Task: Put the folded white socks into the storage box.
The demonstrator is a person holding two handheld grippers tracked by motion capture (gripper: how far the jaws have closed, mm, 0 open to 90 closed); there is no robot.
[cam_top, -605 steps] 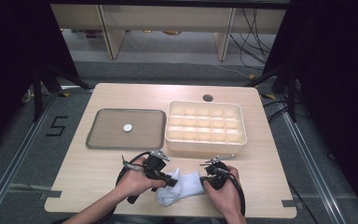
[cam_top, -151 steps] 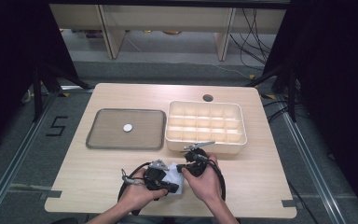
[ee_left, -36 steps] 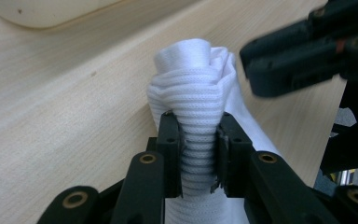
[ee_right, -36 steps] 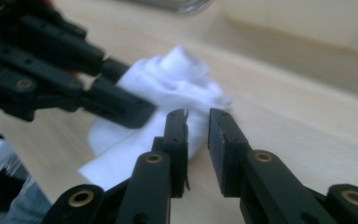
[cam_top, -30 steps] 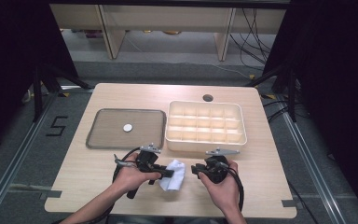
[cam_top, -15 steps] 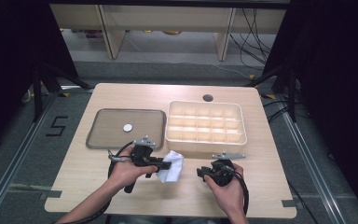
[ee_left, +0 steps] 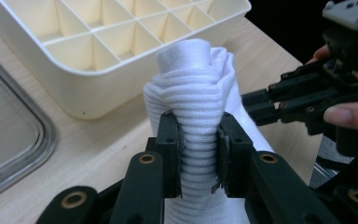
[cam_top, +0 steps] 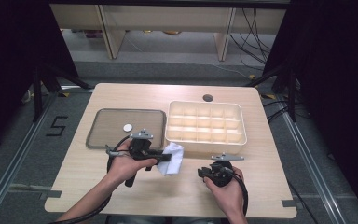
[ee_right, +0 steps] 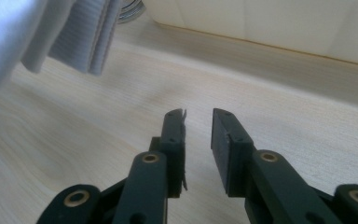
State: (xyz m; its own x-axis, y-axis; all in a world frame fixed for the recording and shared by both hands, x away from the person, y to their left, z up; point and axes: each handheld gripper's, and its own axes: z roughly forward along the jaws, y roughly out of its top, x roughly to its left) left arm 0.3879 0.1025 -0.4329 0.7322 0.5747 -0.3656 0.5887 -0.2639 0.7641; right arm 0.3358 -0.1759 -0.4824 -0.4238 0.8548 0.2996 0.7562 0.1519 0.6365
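A rolled white ribbed cloth [cam_top: 173, 158] hangs a little above the table, just in front of the cream compartment box [cam_top: 205, 122]. My left gripper [cam_top: 165, 157] is shut on it; in the left gripper view the jaws of the left gripper [ee_left: 200, 126] pinch the cloth [ee_left: 196, 88] at its middle. My right gripper [cam_top: 201, 173] sits low at the front right, pointing at the cloth from a short way off. In its own view the right gripper [ee_right: 198, 114] shows a narrow gap with nothing in it; its jaws have just been closing. The cloth [ee_right: 51, 32] hangs at the upper left there.
A grey tray [cam_top: 102, 128] with a small white disc [cam_top: 127, 126] lies left of the box. The box's cells look bare in the left gripper view, where its near wall [ee_left: 74, 88] stands close behind the cloth. A round hole [cam_top: 208, 98] marks the table's far edge.
My left hand has lifted the cloth off the table and carried it a little toward the box. The right gripper has stayed about where it was, apart from the cloth.
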